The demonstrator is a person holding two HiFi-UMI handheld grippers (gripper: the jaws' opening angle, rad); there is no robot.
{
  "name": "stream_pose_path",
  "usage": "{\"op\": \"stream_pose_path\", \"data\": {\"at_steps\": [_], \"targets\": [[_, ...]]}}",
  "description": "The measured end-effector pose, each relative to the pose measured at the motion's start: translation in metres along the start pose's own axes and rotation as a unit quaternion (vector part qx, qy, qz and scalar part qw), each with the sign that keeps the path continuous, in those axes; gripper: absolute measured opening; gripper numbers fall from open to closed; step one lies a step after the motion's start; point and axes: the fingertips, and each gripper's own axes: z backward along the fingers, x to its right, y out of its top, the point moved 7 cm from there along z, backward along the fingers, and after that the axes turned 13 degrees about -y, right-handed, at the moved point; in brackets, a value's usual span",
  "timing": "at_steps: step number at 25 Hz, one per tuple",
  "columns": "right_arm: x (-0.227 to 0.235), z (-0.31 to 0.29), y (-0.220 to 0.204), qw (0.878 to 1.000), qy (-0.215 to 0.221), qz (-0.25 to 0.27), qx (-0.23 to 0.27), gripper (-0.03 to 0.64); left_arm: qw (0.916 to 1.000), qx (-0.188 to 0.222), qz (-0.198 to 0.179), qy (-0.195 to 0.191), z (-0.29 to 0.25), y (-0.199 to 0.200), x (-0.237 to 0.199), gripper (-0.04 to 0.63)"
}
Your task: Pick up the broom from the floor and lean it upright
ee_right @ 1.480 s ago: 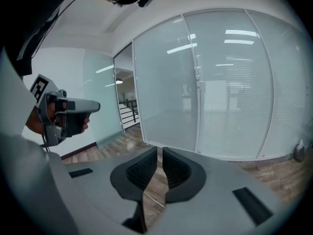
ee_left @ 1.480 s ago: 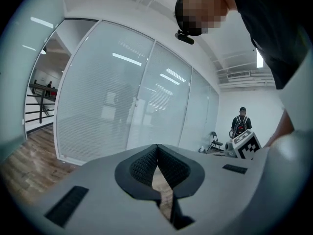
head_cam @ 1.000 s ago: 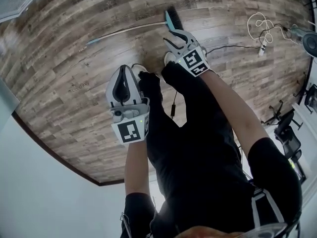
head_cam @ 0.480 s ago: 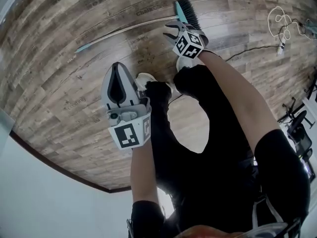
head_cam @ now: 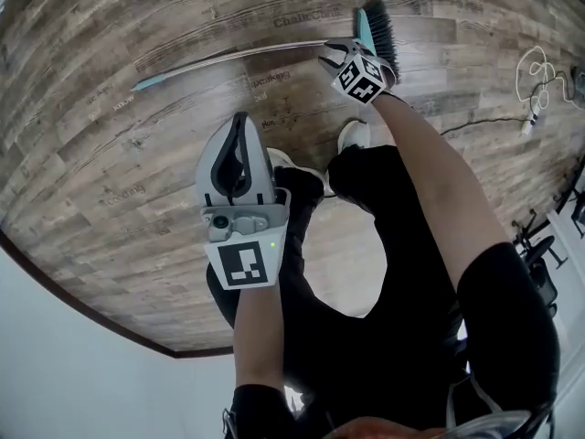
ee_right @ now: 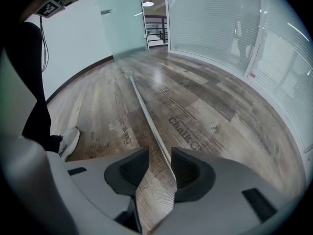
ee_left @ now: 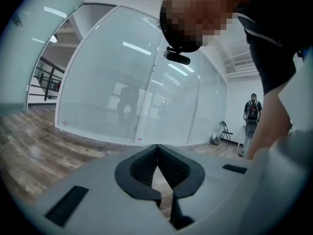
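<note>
On the wooden floor (head_cam: pixel 110 181): the broom (head_cam: pixel 247 55) lies flat, its whole length down on the boards.
Broom head (head_cam: pixel 379 27): dark bristles on a teal block, at the end of the broom nearest the right tongs.
Broom handle (ee_right: pixel 144 106): a thin pale shaft. In the right gripper view it runs away from the camera across the boards. Its teal tip (head_cam: pixel 151 82) is at the end far from the broom head.
Right tongs (head_cam: pixel 336 51): jaws apart, pointed steeply down at the handle, just beside the broom head. In the right gripper view the gap (ee_right: pixel 159 155) shows the handle close to one jaw, and neither pad presses on it.
Left tongs (head_cam: pixel 240 122): jaws closed tip to tip with nothing between them, which the left gripper view confirms (ee_left: pixel 157 147). They are well apart from the broom, on the person's side of the handle.
White shoes (head_cam: pixel 352 135): two, on the floor between the broom and the person's body, near the head end.
White cable (head_cam: pixel 535 71): looped on the floor beyond the broom's head end, well apart from it.
Glass partition (ee_left: pixel 122 92): fills the background of the left gripper view.
</note>
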Motion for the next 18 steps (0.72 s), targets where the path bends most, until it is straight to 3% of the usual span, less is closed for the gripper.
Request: {"op": "stream_pose_path", "data": {"at_steps": [3,6,11,18], "targets": [[-0.003,-0.021,-0.006,1.000,0.005,0.010,-0.015,0.130,0.9992,0.019,0.036,0.001,-0.005,0.002,-0.006,0.018],[0.000,-0.037,-0.006,0.999,0.002,0.027,-0.036,0.130,0.9996,0.026,0.009,-0.001,-0.008,0.011,-0.002,0.018],[-0.013,-0.063,-0.008,0.995,0.013,0.084,-0.057,0.133,0.9994,0.032,0.000,-0.013,-0.020,0.013,-0.004,0.018],[-0.010,-0.093,-0.005,0.994,0.022,0.088,-0.060,0.132,0.9992,0.039,-0.006,0.004,-0.017,0.019,-0.025,0.018]]}}
